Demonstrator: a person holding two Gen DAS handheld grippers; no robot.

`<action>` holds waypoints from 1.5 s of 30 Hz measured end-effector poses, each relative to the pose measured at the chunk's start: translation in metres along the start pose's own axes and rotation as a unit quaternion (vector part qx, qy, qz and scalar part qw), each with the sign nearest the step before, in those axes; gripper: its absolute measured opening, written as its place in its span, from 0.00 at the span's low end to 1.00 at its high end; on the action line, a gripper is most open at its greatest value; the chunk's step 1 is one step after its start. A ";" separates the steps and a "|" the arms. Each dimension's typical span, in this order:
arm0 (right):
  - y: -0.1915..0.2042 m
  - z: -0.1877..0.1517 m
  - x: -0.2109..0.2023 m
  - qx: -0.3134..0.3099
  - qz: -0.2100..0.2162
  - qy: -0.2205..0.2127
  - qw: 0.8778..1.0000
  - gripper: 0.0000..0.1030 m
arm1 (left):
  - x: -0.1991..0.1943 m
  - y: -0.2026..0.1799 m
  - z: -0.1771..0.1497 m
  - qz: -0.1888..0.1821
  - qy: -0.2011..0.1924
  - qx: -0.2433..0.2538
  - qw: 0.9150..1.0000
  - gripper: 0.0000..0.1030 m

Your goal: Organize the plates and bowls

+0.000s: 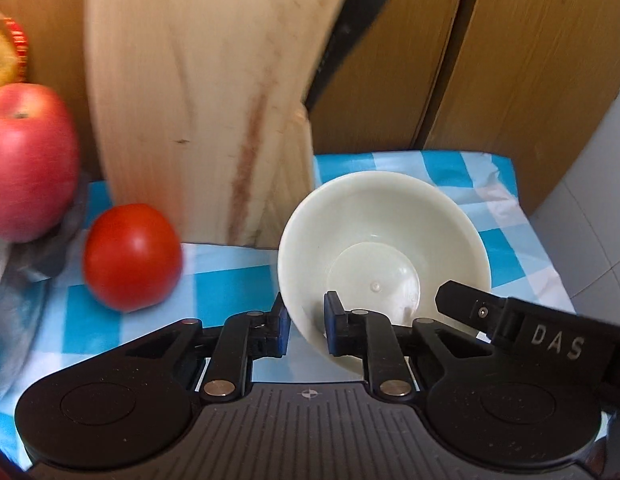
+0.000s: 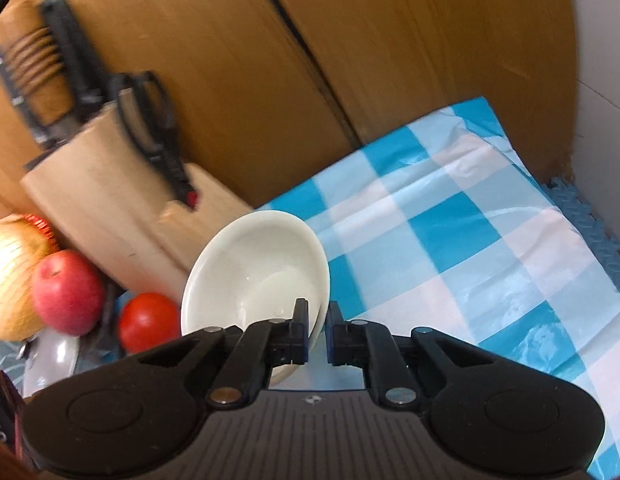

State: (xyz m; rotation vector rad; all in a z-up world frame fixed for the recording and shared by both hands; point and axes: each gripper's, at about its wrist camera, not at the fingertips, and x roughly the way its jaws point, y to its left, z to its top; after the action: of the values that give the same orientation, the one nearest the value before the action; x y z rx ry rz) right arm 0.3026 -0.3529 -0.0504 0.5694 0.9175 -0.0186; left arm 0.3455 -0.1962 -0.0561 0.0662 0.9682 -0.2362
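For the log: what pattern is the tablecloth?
Blue and white checks on the tablecloth, clearest in the right wrist view.

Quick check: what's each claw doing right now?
Left claw: shut on the white bowl, pinching its rim.
Right claw: shut on the same bowl's opposite rim.

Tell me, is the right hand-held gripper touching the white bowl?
Touching. The right wrist view shows the right hand-held gripper with the white bowl's rim pinched between its blue pads, one inside and one outside.
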 end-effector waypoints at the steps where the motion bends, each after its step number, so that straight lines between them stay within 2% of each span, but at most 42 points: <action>1: 0.006 -0.003 -0.004 -0.005 0.003 0.000 1.000 0.10 | -0.008 0.004 -0.003 0.003 -0.005 0.002 1.000 0.23; 6: 0.037 -0.020 -0.023 -0.029 0.019 0.009 0.999 0.10 | -0.043 0.026 -0.015 0.021 -0.021 0.000 1.000 0.24; 13: 0.078 -0.058 -0.043 -0.064 0.040 0.025 0.997 0.10 | -0.089 0.071 -0.047 0.038 -0.021 -0.018 0.999 0.24; 19: 0.100 -0.089 -0.060 -0.080 0.059 0.024 0.995 0.11 | -0.123 0.096 -0.072 0.043 -0.045 -0.032 0.998 0.25; 26: 0.111 -0.113 -0.080 -0.090 0.072 0.015 0.993 0.12 | -0.157 0.105 -0.090 0.038 -0.077 -0.028 0.996 0.29; 31: 0.120 -0.122 -0.093 -0.105 0.075 0.006 0.992 0.13 | -0.176 0.104 -0.099 0.048 -0.101 -0.020 0.994 0.32; 45: 0.129 -0.139 -0.112 -0.127 0.091 0.002 0.988 0.13 | -0.192 0.114 -0.116 0.045 -0.102 -0.031 0.993 0.34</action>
State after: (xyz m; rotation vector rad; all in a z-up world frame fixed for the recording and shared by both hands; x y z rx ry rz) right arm 0.1625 -0.2021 0.0281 0.4146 0.8531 0.2618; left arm 0.1734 -0.0341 0.0309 0.0279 0.7667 -0.1277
